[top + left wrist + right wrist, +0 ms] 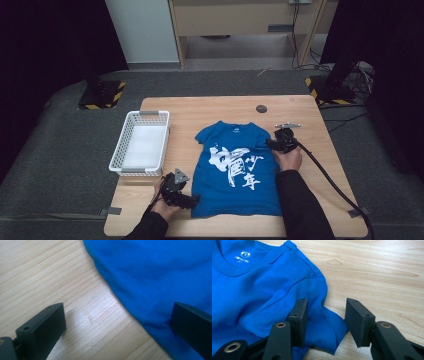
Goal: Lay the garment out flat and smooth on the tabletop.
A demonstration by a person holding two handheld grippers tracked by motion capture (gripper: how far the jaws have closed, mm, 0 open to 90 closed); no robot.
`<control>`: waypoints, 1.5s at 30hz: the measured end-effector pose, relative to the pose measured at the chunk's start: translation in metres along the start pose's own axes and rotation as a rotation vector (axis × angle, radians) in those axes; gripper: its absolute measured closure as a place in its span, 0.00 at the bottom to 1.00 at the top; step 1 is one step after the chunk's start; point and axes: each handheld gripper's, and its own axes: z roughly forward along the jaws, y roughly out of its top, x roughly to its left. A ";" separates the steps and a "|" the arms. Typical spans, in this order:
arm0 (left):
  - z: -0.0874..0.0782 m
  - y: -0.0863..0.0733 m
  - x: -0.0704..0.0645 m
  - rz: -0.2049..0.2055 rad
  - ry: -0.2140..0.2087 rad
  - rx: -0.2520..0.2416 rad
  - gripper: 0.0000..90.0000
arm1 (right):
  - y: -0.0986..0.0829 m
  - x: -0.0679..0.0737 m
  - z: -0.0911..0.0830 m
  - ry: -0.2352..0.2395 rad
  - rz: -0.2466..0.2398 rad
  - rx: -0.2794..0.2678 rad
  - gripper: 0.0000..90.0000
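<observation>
A blue T-shirt (236, 170) with white print lies flat on the wooden table (200, 107), neck toward the far side. My left gripper (191, 200) sits at the shirt's near-left hem corner. In the left gripper view it (120, 325) is open, one jaw over bare wood and the other over the blue cloth (155, 272), with the hem edge between them. My right gripper (273, 145) is at the shirt's right sleeve. In the right gripper view it (327, 320) stands open astride the sleeve (329, 332), whose end lies between the jaws. The collar (234, 271) shows at upper left.
A white mesh basket (141, 144) stands left of the shirt. A small dark round disc (261, 108) lies near the table's far edge, and a small metal piece (288, 125) lies just beyond my right gripper. Bare wood runs along the table's right side.
</observation>
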 end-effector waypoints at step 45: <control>0.001 0.000 -0.001 0.002 -0.004 -0.005 0.00 | 0.041 0.083 -0.032 0.300 -0.070 -0.139 0.95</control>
